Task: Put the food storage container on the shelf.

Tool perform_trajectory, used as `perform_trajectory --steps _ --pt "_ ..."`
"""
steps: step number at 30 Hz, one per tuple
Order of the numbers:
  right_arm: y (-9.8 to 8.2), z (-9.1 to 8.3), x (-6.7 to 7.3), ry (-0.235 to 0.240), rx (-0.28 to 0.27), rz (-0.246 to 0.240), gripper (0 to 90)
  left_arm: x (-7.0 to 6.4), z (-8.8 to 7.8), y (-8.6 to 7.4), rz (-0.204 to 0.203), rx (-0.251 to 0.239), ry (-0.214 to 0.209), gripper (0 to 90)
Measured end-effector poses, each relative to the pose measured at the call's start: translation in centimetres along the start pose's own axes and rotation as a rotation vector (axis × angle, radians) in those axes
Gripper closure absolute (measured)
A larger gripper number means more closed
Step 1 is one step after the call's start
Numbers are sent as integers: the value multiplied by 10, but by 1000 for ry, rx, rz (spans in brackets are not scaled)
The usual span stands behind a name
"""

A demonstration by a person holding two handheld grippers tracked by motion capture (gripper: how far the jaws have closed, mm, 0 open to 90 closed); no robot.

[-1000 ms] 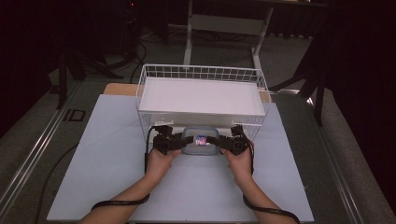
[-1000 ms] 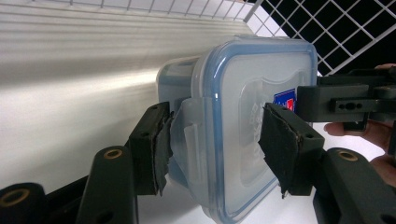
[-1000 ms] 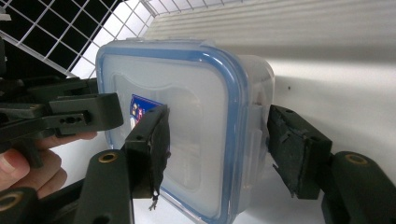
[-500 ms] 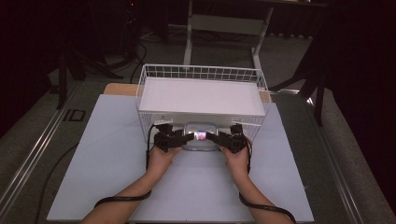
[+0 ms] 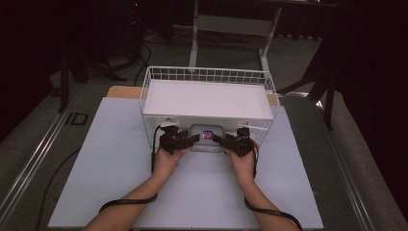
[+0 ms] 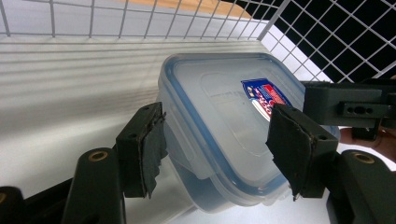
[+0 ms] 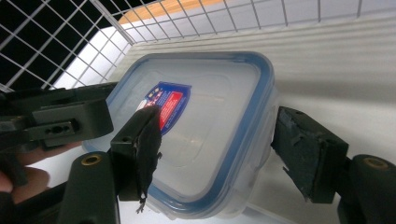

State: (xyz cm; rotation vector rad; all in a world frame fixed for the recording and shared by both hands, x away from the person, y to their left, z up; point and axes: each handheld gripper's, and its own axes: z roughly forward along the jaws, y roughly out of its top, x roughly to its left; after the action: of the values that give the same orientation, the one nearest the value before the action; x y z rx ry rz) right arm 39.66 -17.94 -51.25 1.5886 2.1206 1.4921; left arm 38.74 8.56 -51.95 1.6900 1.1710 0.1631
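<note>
Both grippers' jaws have just been opening: the left gripper and right gripper now straddle the plastic container loosely at the wire basket's near edge, seemingly releasing it.

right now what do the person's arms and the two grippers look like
Both the left gripper and the right gripper are black two-jaw tools with brass-coloured pivot pins and worn, frayed black rubber pads on blocky jaw tips. A black cable trails from each along the forearm. The forearms are bare, with no sleeves or gloves visible.
</note>
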Motion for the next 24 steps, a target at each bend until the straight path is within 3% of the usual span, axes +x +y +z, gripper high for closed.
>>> perform_trajectory --steps 2,4,6,10,15,20,24 --pt "1 -1 2 -17 -9 -52 327 -1 -2 -1 -14 1 -2 382" --pt "0 -4 5 -27 3 -55 330 -1 -6 -3 -20 7 -4 382" --pt "0 -7 6 -46 -6 -95 329 -1 -11 -4 -13 8 -3 382" --pt "0 -16 12 -31 21 -111 330 -5 -25 -6 -12 -1 -22 383" --pt "-3 -25 17 -33 20 -159 341 -13 -36 -8 21 10 -42 385" --pt "-7 -39 38 -92 40 -274 339 -23 -56 -13 61 17 -85 399" --pt "-11 -47 50 -91 28 -323 351 -26 -67 -17 66 15 -118 397"
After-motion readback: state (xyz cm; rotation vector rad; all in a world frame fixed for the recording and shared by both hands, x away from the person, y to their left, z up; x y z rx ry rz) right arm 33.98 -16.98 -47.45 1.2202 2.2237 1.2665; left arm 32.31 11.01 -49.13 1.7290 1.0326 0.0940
